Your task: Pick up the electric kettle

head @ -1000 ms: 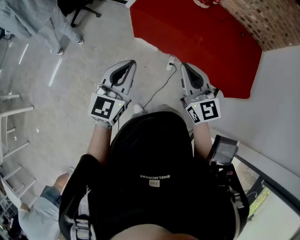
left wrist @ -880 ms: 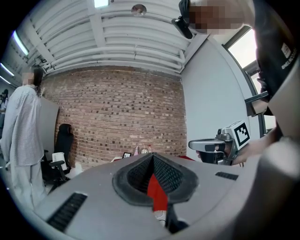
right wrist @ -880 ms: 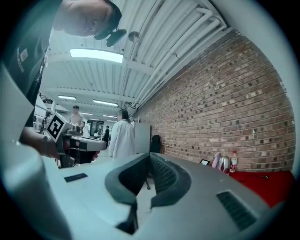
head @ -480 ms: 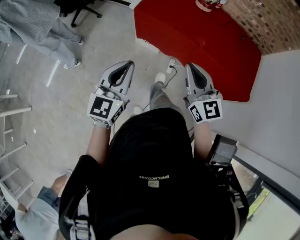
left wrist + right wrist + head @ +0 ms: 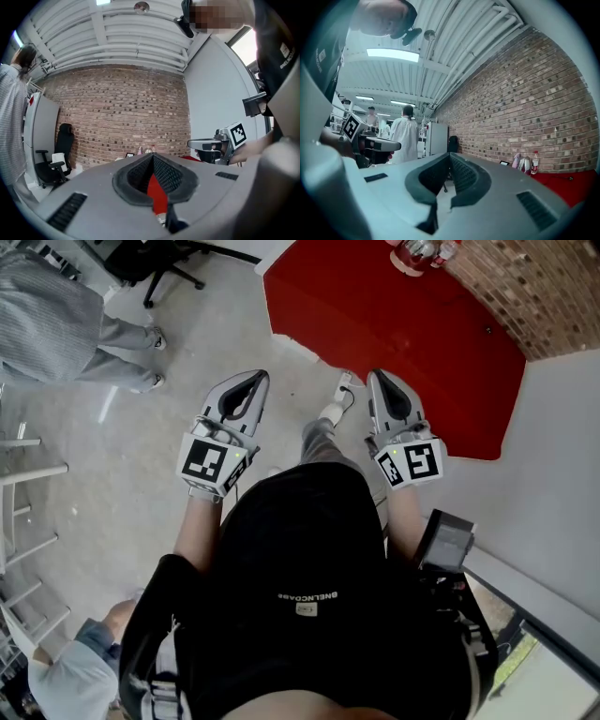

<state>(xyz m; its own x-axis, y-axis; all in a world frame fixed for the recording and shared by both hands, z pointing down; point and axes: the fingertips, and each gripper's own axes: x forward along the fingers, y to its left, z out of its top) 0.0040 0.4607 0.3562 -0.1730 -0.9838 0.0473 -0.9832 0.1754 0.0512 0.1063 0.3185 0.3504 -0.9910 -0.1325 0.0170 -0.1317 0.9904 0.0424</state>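
Note:
Far ahead, by the brick wall, small items stand on a red surface [image 5: 403,334]: a shiny vessel [image 5: 525,164] that may be the kettle, and beside it a bottle [image 5: 535,161] with a red cap. In the head view they show only at the top edge [image 5: 417,251]. My left gripper [image 5: 260,377] and my right gripper [image 5: 374,374] are held level side by side over the grey floor, short of the red surface. Both have their jaws together with nothing between them. The closed tips show in the left gripper view [image 5: 153,154] and the right gripper view [image 5: 450,154].
A person in grey [image 5: 56,324] walks at the upper left near a black office chair [image 5: 155,259]. A power strip with its cable [image 5: 342,385] lies on the floor between the grippers. There is a brick wall [image 5: 534,287] at the upper right, a white wall [image 5: 553,456] at the right and a metal rack [image 5: 19,521] at the left.
Both grippers have moved forward toward the red surface, still shut. The wearer's foot has stepped out between them. The person in grey has shifted left.

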